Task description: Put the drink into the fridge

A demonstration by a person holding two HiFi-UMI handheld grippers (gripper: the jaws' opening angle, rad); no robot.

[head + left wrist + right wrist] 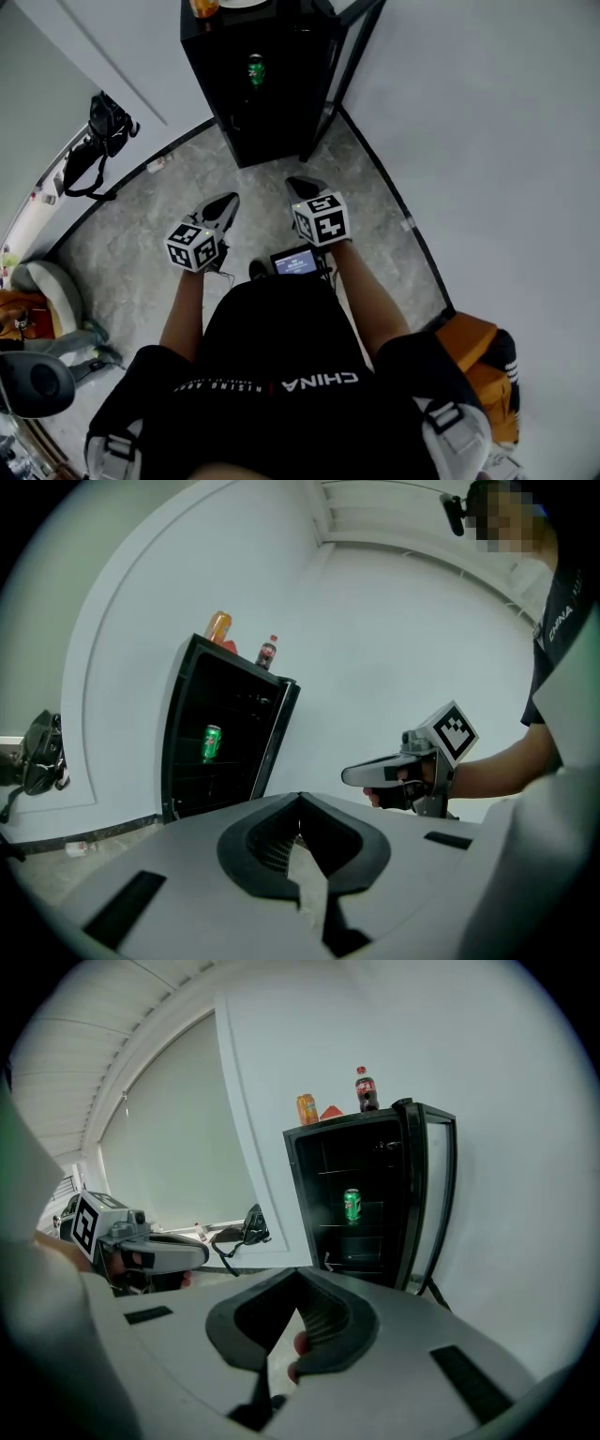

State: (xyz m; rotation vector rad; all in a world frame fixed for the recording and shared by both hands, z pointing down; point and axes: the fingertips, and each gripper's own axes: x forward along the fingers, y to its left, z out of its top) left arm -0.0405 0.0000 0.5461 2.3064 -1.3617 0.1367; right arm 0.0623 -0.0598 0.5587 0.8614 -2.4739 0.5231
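Both claws are pointing forward side by side. The left claw (300,797) is sitting clenched, its grey matte jaws meeting at the tip with nothing between them. The right claw (298,1272) is likewise pressing its jaws together on nothing.

Behind each claw's tips a marker cube (192,246) is showing black-and-white square patterns. Further back, the person's black shirt (309,394) is carrying the word "CHINA" in white. A small lit screen (295,262) is glowing behind the right claw, its text too small to read.

Under the claws a grey, marbled stone floor (141,244) is spreading out. Well off to the left claw's left, a black bag (103,131) with looping straps is lying by the wall.

Straight ahead of both claws, well apart from them, the fridge (375,1194) is standing – a tall, glossy black box with its glass-fronted door (436,1204) swinging open on the right claw's side. The green can (352,1205) is standing upright on a middle shelf inside; its label is too small to read. On the fridge's top an orange can (307,1109) and a dark cola bottle (366,1089) with a red cap are standing – their print unreadable.
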